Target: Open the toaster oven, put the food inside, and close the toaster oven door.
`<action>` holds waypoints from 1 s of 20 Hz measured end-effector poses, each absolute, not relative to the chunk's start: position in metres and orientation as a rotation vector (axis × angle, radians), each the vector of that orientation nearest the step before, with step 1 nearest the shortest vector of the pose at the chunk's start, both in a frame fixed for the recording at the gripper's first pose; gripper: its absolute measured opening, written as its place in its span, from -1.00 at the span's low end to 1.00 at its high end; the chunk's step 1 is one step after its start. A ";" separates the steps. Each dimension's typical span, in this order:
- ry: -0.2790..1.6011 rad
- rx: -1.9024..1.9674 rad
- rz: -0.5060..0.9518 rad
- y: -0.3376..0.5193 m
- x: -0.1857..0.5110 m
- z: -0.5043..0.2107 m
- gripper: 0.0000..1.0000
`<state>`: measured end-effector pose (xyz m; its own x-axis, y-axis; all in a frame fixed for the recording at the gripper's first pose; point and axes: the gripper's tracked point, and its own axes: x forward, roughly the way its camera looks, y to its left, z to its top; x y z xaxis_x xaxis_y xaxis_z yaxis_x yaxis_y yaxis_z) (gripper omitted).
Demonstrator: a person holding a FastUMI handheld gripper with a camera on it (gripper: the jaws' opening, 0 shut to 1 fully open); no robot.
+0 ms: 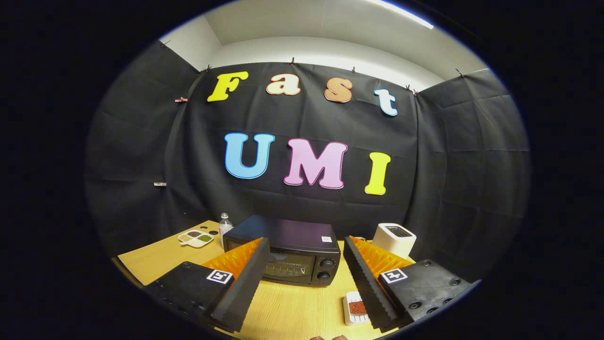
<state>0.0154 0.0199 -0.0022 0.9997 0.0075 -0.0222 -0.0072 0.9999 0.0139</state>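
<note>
A black toaster oven (289, 255) stands on the wooden table (292, 309), just ahead of my fingers, with its glass door shut and two knobs (325, 269) on its right side. A small white tray holding a reddish-brown piece of food (356, 308) lies on the table beside my right finger, partly hidden by it. My gripper (306, 271) is open, the fingers spread wide with nothing between them, raised a little above the table in front of the oven.
A white pop-up toaster (394, 240) stands to the right behind the oven. To the left behind it are a clear bottle (225, 228) and a divided white dish with seeds or spices (195, 238). Black cloth walls close off the back and sides.
</note>
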 end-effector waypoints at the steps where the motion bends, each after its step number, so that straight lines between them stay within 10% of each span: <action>1: 0.021 0.018 0.004 0.020 0.019 -0.002 0.95; 20: 0.254 0.128 0.056 0.084 0.145 -0.089 0.95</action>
<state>0.1455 0.0836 -0.0891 0.9664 0.0716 -0.2469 -0.0392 0.9902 0.1338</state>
